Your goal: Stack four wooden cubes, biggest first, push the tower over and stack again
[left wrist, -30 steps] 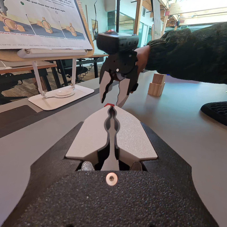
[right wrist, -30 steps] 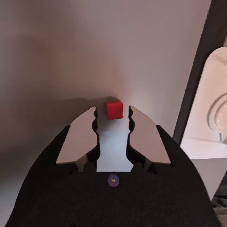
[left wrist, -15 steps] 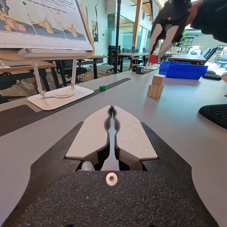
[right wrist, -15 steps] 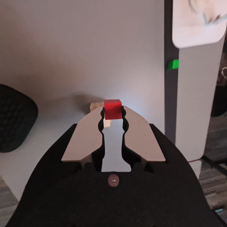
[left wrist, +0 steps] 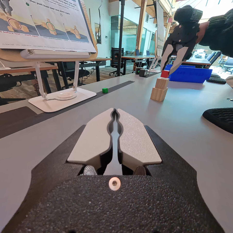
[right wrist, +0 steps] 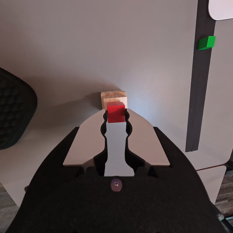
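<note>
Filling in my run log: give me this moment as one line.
right tool: shut on red cube, just above two-block wooden stack | left tool: shut, empty, low over table | green cube: on dark strip

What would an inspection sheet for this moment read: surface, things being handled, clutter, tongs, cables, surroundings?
Surface: grey table crossed by a dark strip.
Handled things: red cube just above a stack of two wooden blocks; green cube alone on the strip.
Clutter: white stand holding a printed sheet; black mat; blue bin.
Tongs: left tongs shut, holding nothing, low over the table; right tongs clamped on the red cube's sides.
Cables: thin cord at the table edge.
Surroundings: office desks and chairs behind.
</note>
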